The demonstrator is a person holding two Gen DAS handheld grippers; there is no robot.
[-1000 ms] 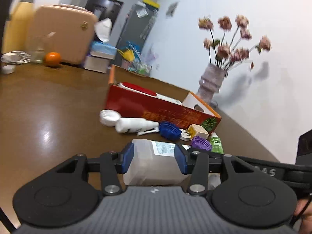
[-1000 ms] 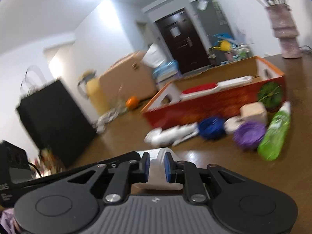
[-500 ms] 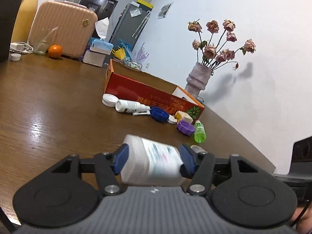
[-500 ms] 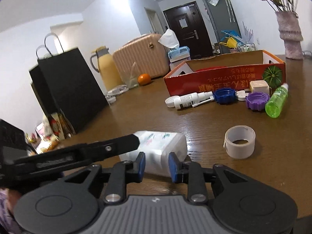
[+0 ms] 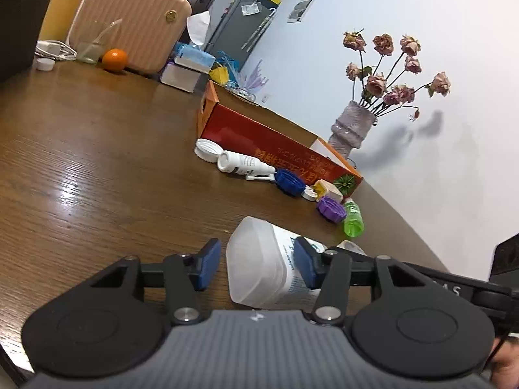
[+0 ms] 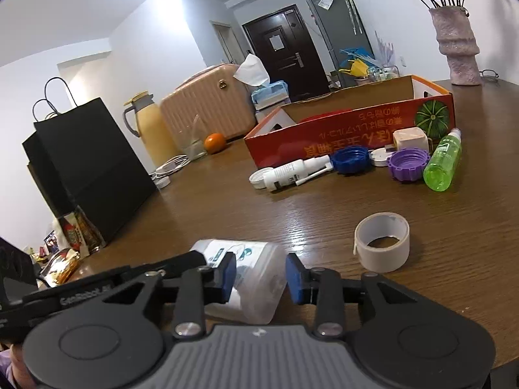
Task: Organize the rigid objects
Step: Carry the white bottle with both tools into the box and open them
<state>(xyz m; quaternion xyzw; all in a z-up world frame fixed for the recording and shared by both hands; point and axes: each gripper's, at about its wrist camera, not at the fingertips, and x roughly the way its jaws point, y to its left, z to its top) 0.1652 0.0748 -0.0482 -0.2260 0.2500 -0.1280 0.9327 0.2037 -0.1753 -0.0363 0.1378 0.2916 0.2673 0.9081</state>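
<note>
A translucent white bottle (image 5: 259, 259) lies on its side on the wooden tabletop (image 5: 97, 168), near its front edge. The left tool (image 5: 256, 264) stands wide around it, one pad touching, the other apart. The right tool (image 6: 258, 278) also spreads wide, clear of the bottle. A tape roll (image 6: 382, 241) sits just beside it; caps and small bottles line the red box (image 6: 350, 129) farther back.
</note>
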